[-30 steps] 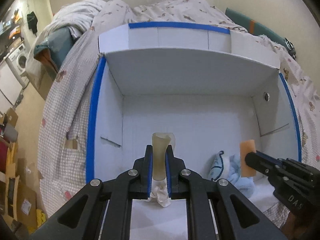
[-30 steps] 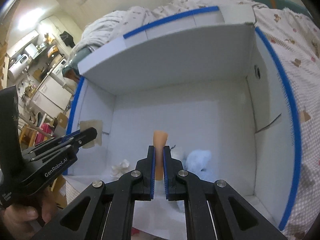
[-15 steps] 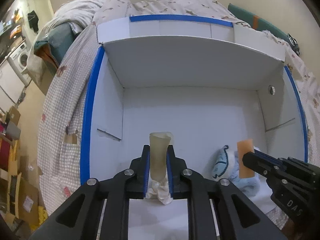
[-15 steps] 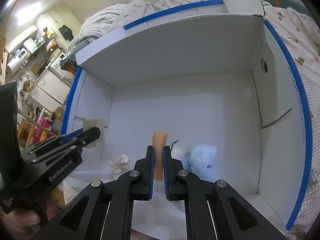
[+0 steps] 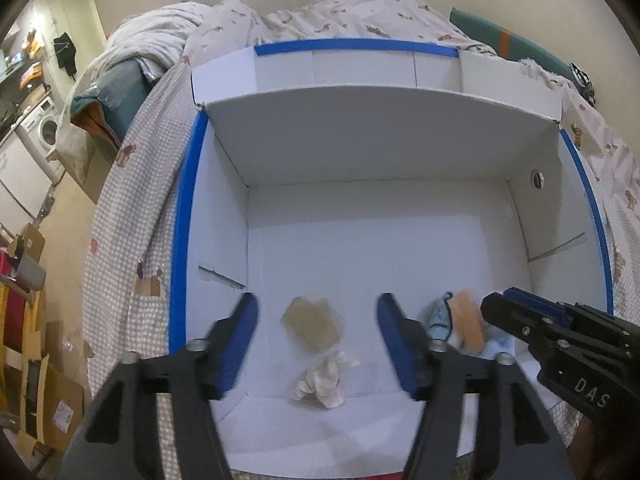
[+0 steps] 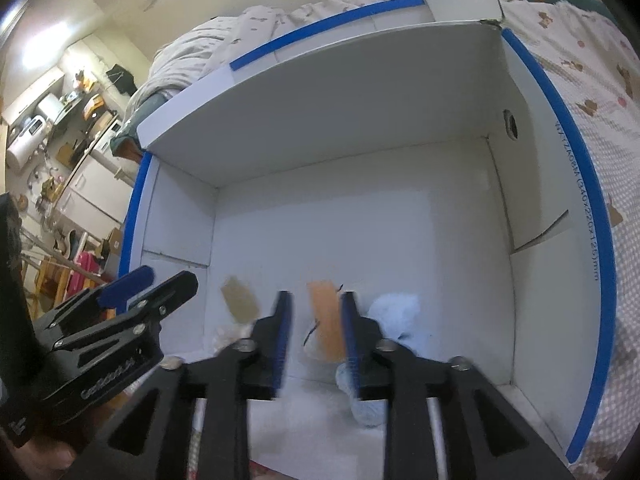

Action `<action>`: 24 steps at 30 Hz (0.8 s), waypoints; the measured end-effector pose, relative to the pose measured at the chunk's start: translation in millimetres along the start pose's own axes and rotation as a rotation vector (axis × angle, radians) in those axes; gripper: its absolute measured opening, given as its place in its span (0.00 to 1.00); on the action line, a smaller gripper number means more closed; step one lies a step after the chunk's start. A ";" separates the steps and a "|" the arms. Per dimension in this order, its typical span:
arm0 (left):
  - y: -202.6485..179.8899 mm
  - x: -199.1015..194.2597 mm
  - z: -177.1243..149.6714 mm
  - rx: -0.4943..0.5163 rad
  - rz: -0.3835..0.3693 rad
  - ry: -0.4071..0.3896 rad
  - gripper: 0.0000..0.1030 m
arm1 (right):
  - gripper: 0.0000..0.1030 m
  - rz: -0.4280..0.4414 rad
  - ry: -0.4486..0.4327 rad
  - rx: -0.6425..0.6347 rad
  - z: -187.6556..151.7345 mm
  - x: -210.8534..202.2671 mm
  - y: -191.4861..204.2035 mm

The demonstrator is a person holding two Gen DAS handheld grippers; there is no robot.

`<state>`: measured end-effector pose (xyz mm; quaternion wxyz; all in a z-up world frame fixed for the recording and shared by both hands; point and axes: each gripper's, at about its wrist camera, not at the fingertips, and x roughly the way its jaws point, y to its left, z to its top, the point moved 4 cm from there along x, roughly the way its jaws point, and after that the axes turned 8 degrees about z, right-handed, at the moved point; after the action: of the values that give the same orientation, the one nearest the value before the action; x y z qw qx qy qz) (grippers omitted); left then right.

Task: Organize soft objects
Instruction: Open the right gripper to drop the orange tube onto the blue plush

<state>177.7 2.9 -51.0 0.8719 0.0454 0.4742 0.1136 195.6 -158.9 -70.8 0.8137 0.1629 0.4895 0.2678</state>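
Note:
A white cardboard box (image 5: 400, 152) with blue tape on its rim lies open on a bed. My left gripper (image 5: 316, 312) is open over the box's near side, and a tan sponge (image 5: 312, 324) is loose between its jaws. Below it lies a crumpled white cloth (image 5: 324, 378). My right gripper (image 6: 314, 320) is open, with an orange sponge (image 6: 326, 320) loose between its jaws, blurred. The orange sponge also shows in the left wrist view (image 5: 468, 320). A light blue plush toy (image 6: 394, 312) sits just right of it. The tan sponge (image 6: 240, 304) shows left of the right gripper.
The box (image 6: 360, 120) rests on a patterned quilt (image 5: 132, 240) on the bed, with a raised flap at its far side. A room with a washing machine (image 5: 40, 136) and cardboard boxes (image 5: 36, 392) is at the left.
Both grippers have opened. The tan sponge left the left jaws and the orange sponge left the right jaws; both are dropping into the box. Both grippers moved slightly closer to the box.

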 end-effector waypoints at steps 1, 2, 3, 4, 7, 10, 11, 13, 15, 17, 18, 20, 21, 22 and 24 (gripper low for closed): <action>0.0 -1.2 0.4 0.001 -0.001 -0.006 0.61 | 0.58 0.004 -0.004 0.007 0.6 -1.0 -0.6; 0.0 -1.8 0.5 0.002 -0.003 -0.007 0.61 | 0.75 0.009 -0.016 0.015 1.1 -3.5 -1.7; 0.2 -1.8 0.5 0.003 -0.004 -0.005 0.61 | 0.77 0.009 -0.037 0.026 2.3 -6.8 -3.2; 0.4 -1.2 0.2 0.002 -0.005 -0.002 0.61 | 0.77 0.006 -0.046 0.035 3.6 -8.6 -5.1; 0.9 0.6 -0.5 -0.002 -0.008 0.009 0.61 | 0.77 0.021 -0.038 0.070 5.1 -7.8 -11.1; 1.4 2.0 -0.2 -0.005 -0.007 0.014 0.61 | 0.80 0.059 0.002 0.104 3.7 -1.7 -13.1; 1.7 2.0 -0.4 -0.005 -0.005 0.013 0.61 | 0.80 0.068 0.010 0.110 3.2 -0.4 -13.0; 1.9 1.6 -0.8 -0.003 0.000 0.011 0.61 | 0.80 0.074 0.012 0.104 2.6 -0.4 -11.1; 1.8 1.3 -1.5 -0.002 -0.001 0.010 0.61 | 0.82 0.069 0.007 0.096 3.1 -1.2 -9.8; 2.0 1.0 -1.5 -0.005 -0.003 0.010 0.61 | 0.85 0.067 0.006 0.100 2.3 -1.0 -10.2; 2.3 0.8 -1.4 -0.006 -0.002 0.010 0.61 | 0.85 0.069 0.012 0.103 1.7 -0.2 -10.3; 2.5 0.6 -0.7 -0.008 -0.005 0.009 0.61 | 0.85 0.069 0.026 0.101 0.4 2.7 -8.9; 2.5 0.6 -0.7 -0.008 -0.005 0.009 0.61 | 0.85 0.064 0.030 0.094 -0.2 3.7 -8.0; 2.6 0.6 -0.8 -0.007 -0.003 0.008 0.61 | 0.85 0.060 0.031 0.089 -0.5 4.1 -7.1; 2.7 1.3 -1.1 -0.007 -0.001 0.012 0.61 | 0.85 0.056 0.026 0.080 -0.1 3.3 -5.0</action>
<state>177.1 5.8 -52.2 0.8693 0.0416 0.4790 0.1148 198.2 -161.0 -75.8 0.7923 0.2052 0.5056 0.2729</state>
